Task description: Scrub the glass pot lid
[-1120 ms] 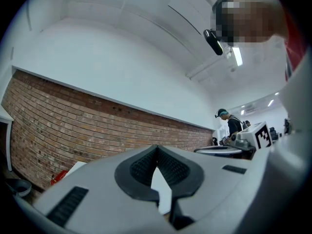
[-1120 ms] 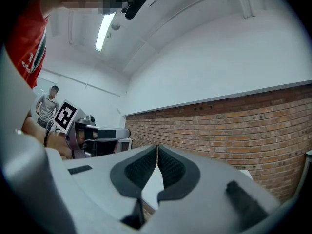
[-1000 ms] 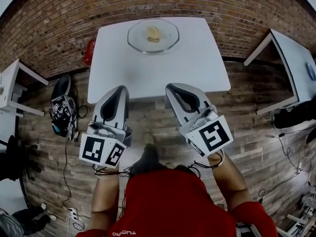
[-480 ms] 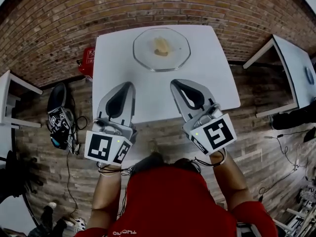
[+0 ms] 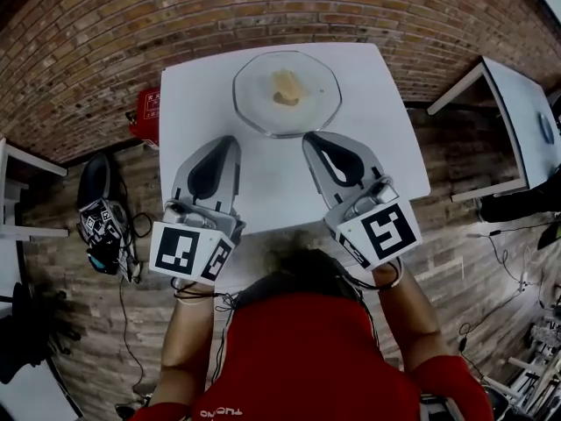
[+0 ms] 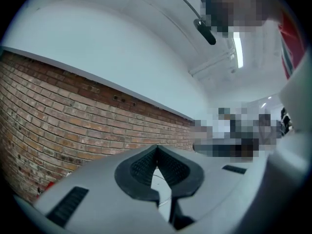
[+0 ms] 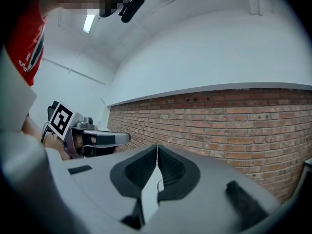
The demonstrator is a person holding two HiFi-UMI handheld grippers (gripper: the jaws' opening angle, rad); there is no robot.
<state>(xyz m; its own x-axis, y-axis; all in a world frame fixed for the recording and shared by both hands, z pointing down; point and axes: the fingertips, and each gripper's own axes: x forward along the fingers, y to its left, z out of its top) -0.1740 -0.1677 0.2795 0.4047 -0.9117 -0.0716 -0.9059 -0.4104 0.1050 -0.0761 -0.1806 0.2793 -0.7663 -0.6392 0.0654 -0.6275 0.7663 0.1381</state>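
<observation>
A round glass pot lid (image 5: 287,93) lies on the far half of a white table (image 5: 197,103), and a yellowish sponge-like lump (image 5: 286,87) rests on its middle. My left gripper (image 5: 226,140) hovers over the table's near left part, short of the lid, shut and empty. My right gripper (image 5: 316,139) hovers at the lid's near right rim, also shut and empty. In the left gripper view the jaws (image 6: 157,147) meet tip to tip before a brick wall. In the right gripper view the jaws (image 7: 156,146) are likewise pressed together, and the left gripper (image 7: 90,138) shows at the left.
A brick wall (image 5: 175,16) runs behind the table. A red box (image 5: 146,112) stands on the floor at the table's left, near a spare gripper and cables (image 5: 103,226). Another white table (image 5: 517,121) stands to the right.
Both grippers have moved forward from beyond the table's near edge to over the table, towards the lid. Their jaws have stayed shut.
</observation>
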